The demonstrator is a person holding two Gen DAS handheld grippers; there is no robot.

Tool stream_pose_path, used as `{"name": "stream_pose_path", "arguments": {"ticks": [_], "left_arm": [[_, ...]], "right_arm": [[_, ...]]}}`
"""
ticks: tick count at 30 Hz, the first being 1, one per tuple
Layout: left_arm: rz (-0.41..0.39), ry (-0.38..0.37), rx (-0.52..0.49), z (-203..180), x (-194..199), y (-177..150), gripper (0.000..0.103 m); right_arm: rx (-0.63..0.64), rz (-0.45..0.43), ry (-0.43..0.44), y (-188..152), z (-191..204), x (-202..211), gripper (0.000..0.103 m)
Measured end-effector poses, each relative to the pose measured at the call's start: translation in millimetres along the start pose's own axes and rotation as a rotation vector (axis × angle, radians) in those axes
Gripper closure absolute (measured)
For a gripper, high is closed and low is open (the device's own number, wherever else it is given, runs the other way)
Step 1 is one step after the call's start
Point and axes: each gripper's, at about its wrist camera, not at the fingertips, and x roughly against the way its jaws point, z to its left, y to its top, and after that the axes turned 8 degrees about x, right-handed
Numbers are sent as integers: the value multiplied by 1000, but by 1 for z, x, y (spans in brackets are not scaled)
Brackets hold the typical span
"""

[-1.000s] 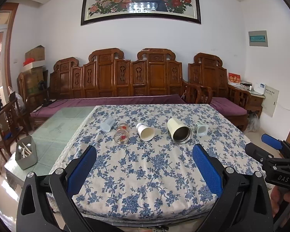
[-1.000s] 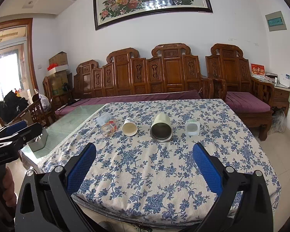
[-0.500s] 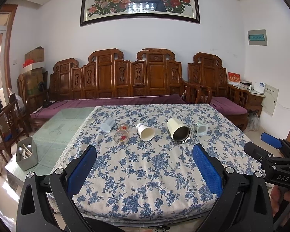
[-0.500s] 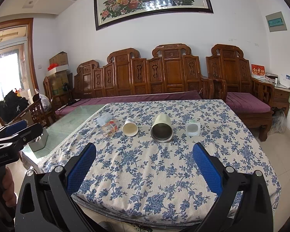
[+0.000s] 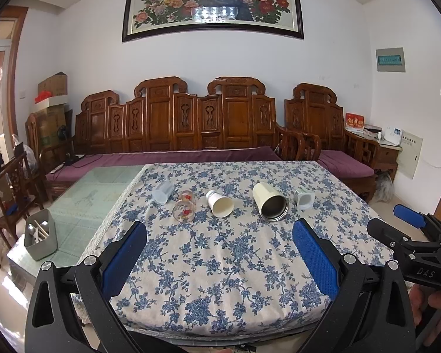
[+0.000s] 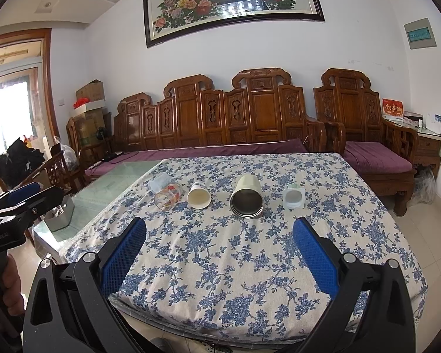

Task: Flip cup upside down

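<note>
Status: nothing done yet. Five cups lie on their sides in a row across the far half of the table (image 5: 220, 264), none upended, none gripped.

- Frosted plastic cup (image 5: 163, 192), leftmost.
- Clear glass (image 5: 184, 211) with red print, just beside it.
- Paper cup (image 5: 219, 203), mouth toward camera.
- Steel-lined tumbler (image 5: 270, 201), largest, mouth toward camera.
- Small white cup (image 5: 304, 198), rightmost.

Which cup is meant cannot be told.

Left gripper (image 5: 220, 257): jaws wide open, empty, at the near edge.
Right gripper (image 6: 219, 257): jaws wide open, empty, likewise.

Surroundings: carved wooden bench (image 5: 191, 123) behind; utensil holder (image 5: 41, 238) on the glass tabletop at left. Approach looks unobstructed; neighbouring cups lie close.
</note>
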Motion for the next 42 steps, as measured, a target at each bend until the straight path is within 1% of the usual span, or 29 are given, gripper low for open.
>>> {"name": "stream_pose_path", "arguments": {"ticks": [32, 38, 42], "left_arm": [[-7, 0, 0, -2, 3, 0, 7], [22, 8, 0, 4, -11, -2, 7], [57, 16, -7, 12, -31, -1, 7]], "right_arm": [[-1, -4, 1, 2, 0, 5, 2], [4, -5, 5, 1, 0, 2, 2], [6, 13, 26, 2, -2, -16, 2]]}}
